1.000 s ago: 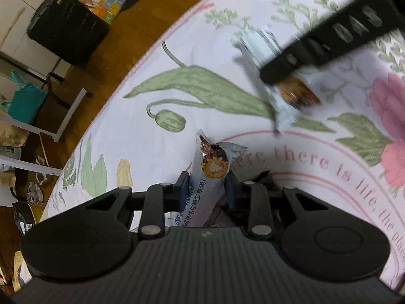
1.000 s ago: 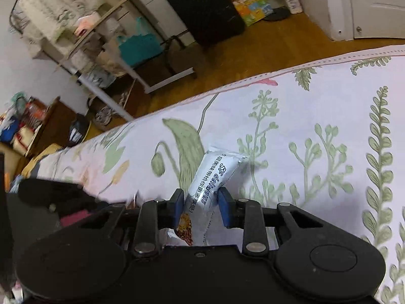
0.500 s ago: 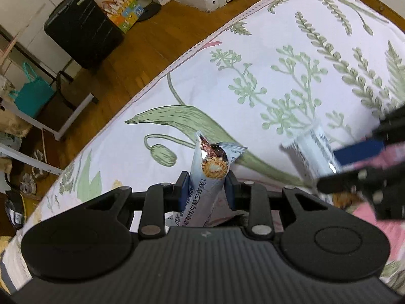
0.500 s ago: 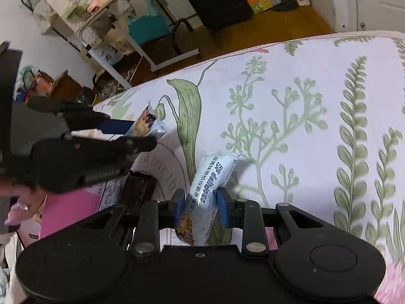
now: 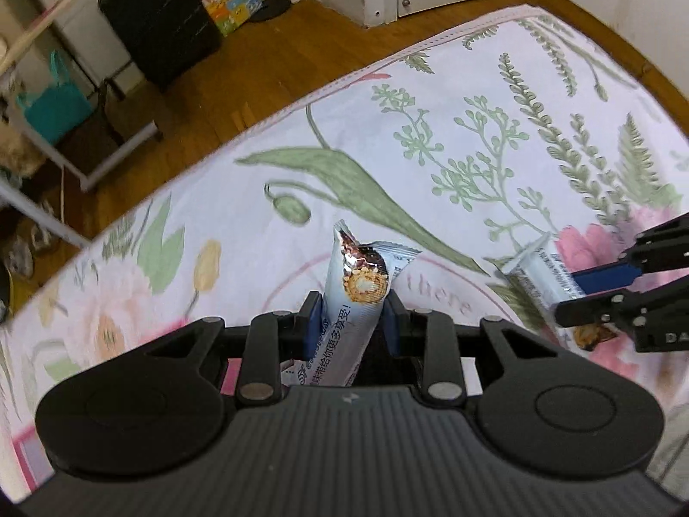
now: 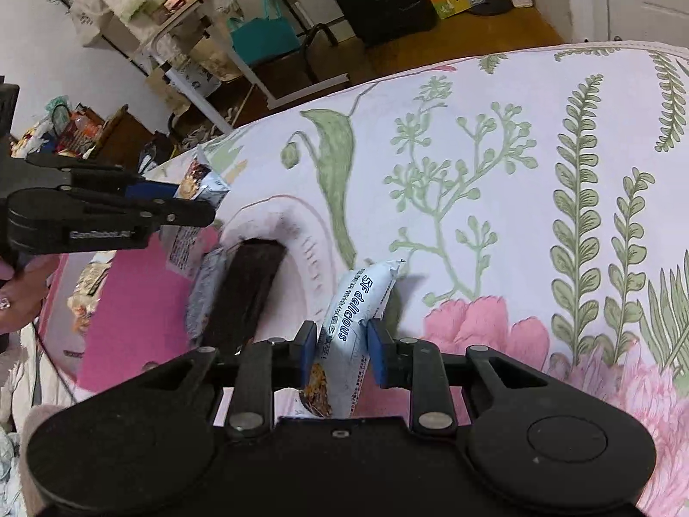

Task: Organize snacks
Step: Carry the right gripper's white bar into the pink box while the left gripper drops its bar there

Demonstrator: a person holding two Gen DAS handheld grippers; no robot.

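Note:
My left gripper (image 5: 349,323) is shut on a pale blue snack bar (image 5: 355,297) with a chocolate roll picture, held above the floral tablecloth (image 5: 452,99). My right gripper (image 6: 340,344) is shut on a second pale blue snack bar (image 6: 359,310) marked "5F delicious". The right gripper shows at the right edge of the left wrist view (image 5: 620,288) with its bar (image 5: 542,275). The left gripper shows at the left of the right wrist view (image 6: 189,202) with its bar (image 6: 200,183).
A pink box (image 6: 129,301) with a dark brown packet (image 6: 245,288) and other snack wrappers (image 6: 90,293) lies below the left gripper. Beyond the table edge are a wooden floor (image 5: 258,64), a black suitcase (image 5: 159,17) and a cluttered rack (image 6: 181,13).
Both grippers, each still shut on its bar, have swung so that more of the table and room shows. The right gripper now sits lower right in the left wrist view.

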